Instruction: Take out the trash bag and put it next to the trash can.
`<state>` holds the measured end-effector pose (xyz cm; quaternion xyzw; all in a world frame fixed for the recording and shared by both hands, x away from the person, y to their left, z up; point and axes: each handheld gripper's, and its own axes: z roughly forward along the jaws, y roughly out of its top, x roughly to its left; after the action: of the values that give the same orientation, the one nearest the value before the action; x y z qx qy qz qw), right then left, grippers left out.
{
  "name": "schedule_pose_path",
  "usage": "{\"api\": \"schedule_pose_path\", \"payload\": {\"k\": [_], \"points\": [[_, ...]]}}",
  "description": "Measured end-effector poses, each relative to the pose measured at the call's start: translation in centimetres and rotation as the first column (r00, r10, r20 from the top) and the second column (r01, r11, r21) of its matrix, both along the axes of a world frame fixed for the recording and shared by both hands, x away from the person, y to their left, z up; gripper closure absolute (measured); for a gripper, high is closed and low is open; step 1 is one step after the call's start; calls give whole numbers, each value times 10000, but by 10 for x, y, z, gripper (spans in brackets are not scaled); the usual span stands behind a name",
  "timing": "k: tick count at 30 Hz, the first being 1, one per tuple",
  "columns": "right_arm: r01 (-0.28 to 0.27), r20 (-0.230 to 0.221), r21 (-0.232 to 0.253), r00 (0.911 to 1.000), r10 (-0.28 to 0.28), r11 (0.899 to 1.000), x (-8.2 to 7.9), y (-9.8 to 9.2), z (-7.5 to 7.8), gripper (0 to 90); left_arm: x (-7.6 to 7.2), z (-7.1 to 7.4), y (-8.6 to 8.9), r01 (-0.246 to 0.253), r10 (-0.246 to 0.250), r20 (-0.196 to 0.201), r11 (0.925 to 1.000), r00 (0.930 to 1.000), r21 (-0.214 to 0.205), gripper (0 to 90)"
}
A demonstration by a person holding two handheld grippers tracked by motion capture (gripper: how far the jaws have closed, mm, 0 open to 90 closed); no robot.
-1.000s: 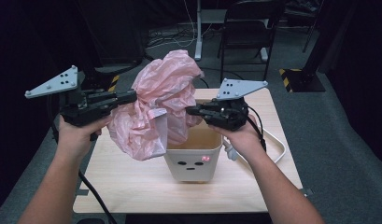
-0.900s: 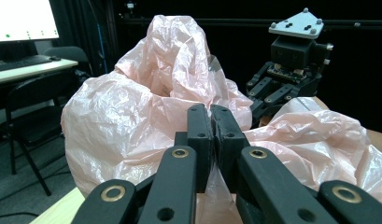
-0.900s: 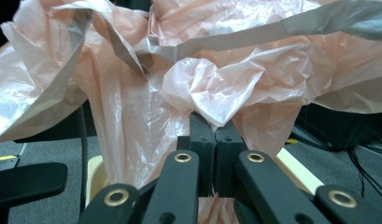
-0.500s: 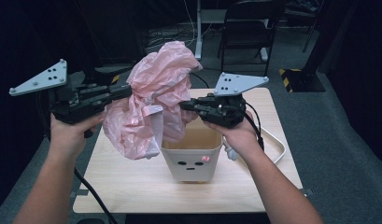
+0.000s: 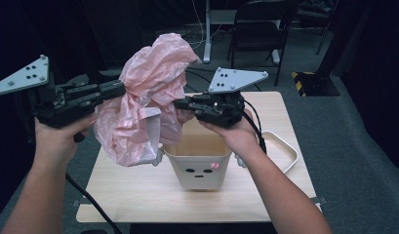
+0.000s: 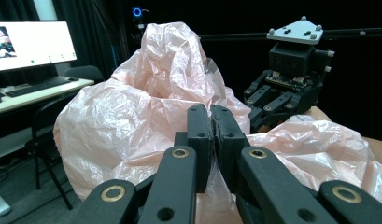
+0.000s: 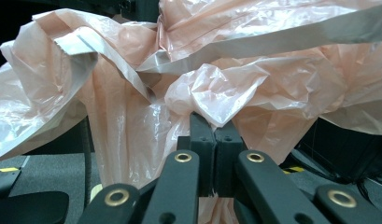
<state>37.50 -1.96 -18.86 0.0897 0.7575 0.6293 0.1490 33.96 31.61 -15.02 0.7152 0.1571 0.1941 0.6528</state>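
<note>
floor: grey carpet floor (image 5: 363,146) around the light wooden square table (image 5: 138,195)
furniture: black folding chair (image 5: 258,29) beyond the table
desk: lit white monitor (image 6: 27,44), black keyboard (image 6: 37,86)
walls: dark curtains

Both hand-held grippers are higher than a second ago. The left hand-held gripper (image 5: 120,89) has moved toward 10 o'clock, the right hand-held gripper (image 5: 180,104) slightly up. The pink plastic bag (image 5: 148,102) pinched between them hangs higher, its lower edge lifted beside the white bin (image 5: 199,168).
</note>
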Motion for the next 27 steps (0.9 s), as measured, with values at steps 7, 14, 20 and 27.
{"api": "schedule_pose_path", "payload": {"k": [7,14,20,27], "points": [[-136,36,-110,9999,136,9998,3,13,3,889,-4,2,10,-298,298,-5,9995,9996,85,874],[-399,53,-131,9992,400,9991,6,24,4,889,-10,4,21,-582,582,40,9983,9983,93,874],[-613,-14,-246,9981,613,9978,7,35,1,889,-14,2,29,-815,815,-14,9967,9967,39,874],[-833,-135,-376,9965,828,9958,11,46,-3,888,-16,-4,38,-1045,1044,-153,9945,9944,-39,874]]}}
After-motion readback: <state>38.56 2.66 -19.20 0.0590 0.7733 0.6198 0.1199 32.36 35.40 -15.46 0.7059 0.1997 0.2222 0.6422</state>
